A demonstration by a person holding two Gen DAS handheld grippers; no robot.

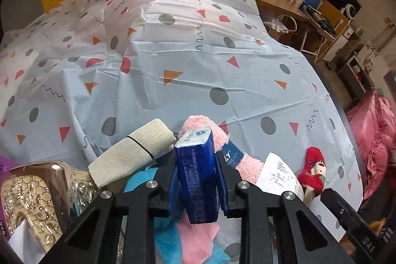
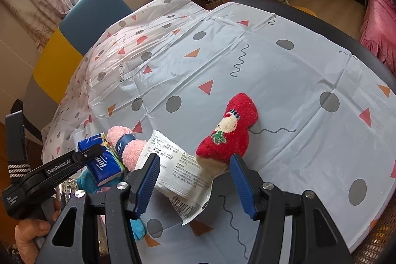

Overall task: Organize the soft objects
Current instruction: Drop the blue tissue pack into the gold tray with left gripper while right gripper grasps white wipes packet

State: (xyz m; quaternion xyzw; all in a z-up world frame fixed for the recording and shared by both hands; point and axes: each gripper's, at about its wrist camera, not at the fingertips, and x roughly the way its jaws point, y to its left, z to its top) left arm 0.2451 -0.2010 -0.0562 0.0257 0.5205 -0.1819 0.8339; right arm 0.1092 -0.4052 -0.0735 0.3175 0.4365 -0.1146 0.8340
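A dark blue tissue pack (image 1: 198, 177) stands on end between the pads of my left gripper (image 1: 196, 165), which is shut on it. Behind it lie a pink rolled towel (image 1: 222, 137) with a navy band and a beige bandage roll (image 1: 131, 155). In the right wrist view the left gripper (image 2: 101, 157) clamps the same tissue pack (image 2: 106, 165) next to the pink towel (image 2: 128, 147). My right gripper (image 2: 195, 160) is open. Between its fingers lie a white printed packet (image 2: 178, 170) and the cuff of a red Christmas sock (image 2: 230, 130), and neither pad presses on them.
A gold ornate tissue box (image 1: 32, 204) sits at the lower left. Blue and pink cloths (image 1: 173, 239) lie under the left gripper. The patterned tablecloth (image 2: 247, 66) covers a round table. A pink bedspread (image 2: 381, 24) and desks stand beyond the far edge.
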